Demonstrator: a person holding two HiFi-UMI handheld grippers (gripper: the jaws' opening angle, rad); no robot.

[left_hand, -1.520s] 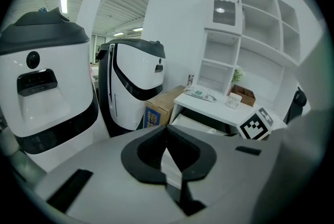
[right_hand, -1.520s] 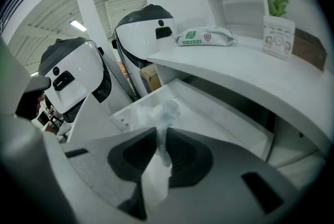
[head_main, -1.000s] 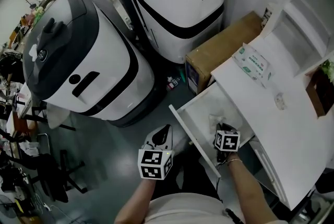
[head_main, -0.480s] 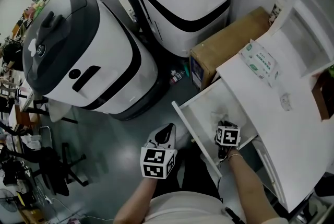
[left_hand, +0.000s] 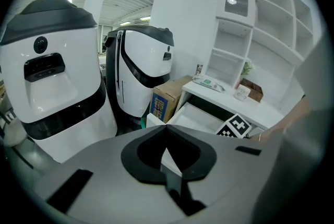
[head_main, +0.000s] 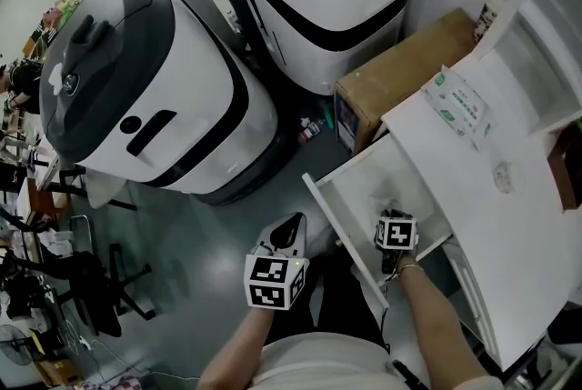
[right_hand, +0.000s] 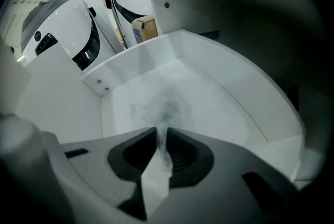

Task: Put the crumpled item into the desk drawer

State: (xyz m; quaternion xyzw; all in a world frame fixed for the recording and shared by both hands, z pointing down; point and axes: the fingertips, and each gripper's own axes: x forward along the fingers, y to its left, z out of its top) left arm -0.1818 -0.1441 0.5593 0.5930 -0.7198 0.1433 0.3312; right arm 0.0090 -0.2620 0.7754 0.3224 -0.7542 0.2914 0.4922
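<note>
Crumpled item (right_hand: 167, 109) sits pinched in the right gripper (right_hand: 162, 132) inside the drawer (right_hand: 224, 97) — left gripper (left_hand: 166, 127) closed, empty.

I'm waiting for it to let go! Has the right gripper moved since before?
Yes, slightly. Against the open drawer, the right gripper has sunk lower inside, still pinching the crumpled item.

- The grey two-jaw left gripper (head_main: 288, 226), with a black-and-white marker cube on top, hangs low in front of the person's body. It tilts forward and down, and its dark jaws are pressed together with nothing between them.
- The matching right gripper (head_main: 392, 214) points steeply downward. Its jaws are nearly together, pinching a pale, translucent crumpled item (right_hand: 166, 113).
- The bare left forearm (head_main: 232, 359) and bare right forearm (head_main: 435, 329) both reach forward from the torso.
</note>
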